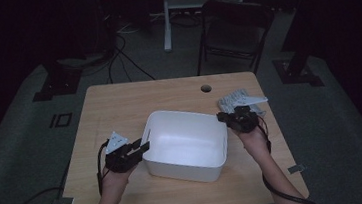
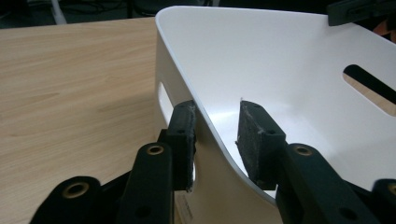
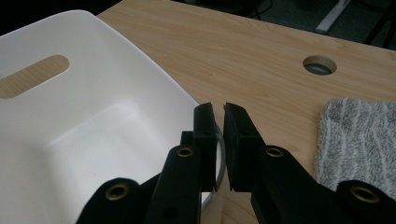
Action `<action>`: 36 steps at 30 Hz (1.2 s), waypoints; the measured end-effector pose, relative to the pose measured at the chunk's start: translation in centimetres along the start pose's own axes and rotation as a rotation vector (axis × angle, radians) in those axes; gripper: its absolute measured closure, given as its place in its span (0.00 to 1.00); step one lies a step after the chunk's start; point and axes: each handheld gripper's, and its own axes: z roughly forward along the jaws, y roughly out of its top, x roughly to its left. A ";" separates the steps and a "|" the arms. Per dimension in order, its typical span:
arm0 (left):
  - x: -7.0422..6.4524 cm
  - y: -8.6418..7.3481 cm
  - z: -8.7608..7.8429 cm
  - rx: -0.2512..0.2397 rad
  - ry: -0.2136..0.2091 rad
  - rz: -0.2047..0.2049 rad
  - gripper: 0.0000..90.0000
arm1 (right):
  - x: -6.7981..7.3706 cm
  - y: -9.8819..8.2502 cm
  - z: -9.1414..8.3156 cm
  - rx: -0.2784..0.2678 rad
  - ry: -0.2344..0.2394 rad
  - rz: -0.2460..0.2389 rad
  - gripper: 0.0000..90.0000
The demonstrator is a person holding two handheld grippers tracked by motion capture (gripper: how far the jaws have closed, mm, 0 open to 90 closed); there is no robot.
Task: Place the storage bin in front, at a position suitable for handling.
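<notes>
The white plastic bin (image 1: 185, 144) sits mid-frame on the worktop (image 1: 119, 103), its two side rims taken for a level two-handed move: the right hand-held gripper (image 3: 217, 122) pinches its rim tightly, while the left hand-held gripper (image 2: 219, 126) straddles its wall with jaws spread, inner pad clear.

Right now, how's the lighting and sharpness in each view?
High view: dim, room nearly black, white tub brightest. Left gripper view: tub wall evenly lit, no glare, near jaws soft. Right gripper view: table and grey cloth clear, jaws slightly blurred.
</notes>
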 end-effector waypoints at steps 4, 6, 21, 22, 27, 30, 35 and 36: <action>0.6 0.3 0.1 -0.007 -0.033 -0.010 0.72 | 0.0 0.0 -0.1 0.000 0.007 0.011 0.91; 0.8 0.5 -0.1 -0.030 -0.037 -0.013 0.65 | 0.2 0.1 -0.3 -0.004 0.029 0.012 0.78; 4.6 4.4 2.2 -0.075 -0.133 0.081 0.46 | 3.6 -1.0 -5.2 -0.118 0.031 0.008 0.48; 4.8 4.5 2.7 -0.061 -0.144 0.089 0.46 | 3.7 -1.2 -5.4 -0.123 0.031 0.015 0.47; 5.5 5.0 4.5 -0.027 -0.155 0.095 0.43 | 4.2 -3.0 -6.2 -0.105 0.012 0.047 0.45; 6.0 5.3 5.5 -0.022 -0.147 0.083 0.43 | 4.7 -4.0 -6.3 -0.093 0.000 0.057 0.44; 6.6 5.9 6.7 -0.032 -0.149 0.093 0.43 | 5.6 -5.2 -6.4 -0.105 -0.004 0.086 0.44; 6.7 6.0 6.9 -0.036 -0.164 0.088 0.44 | 5.8 -5.4 -6.5 -0.109 -0.020 0.083 0.44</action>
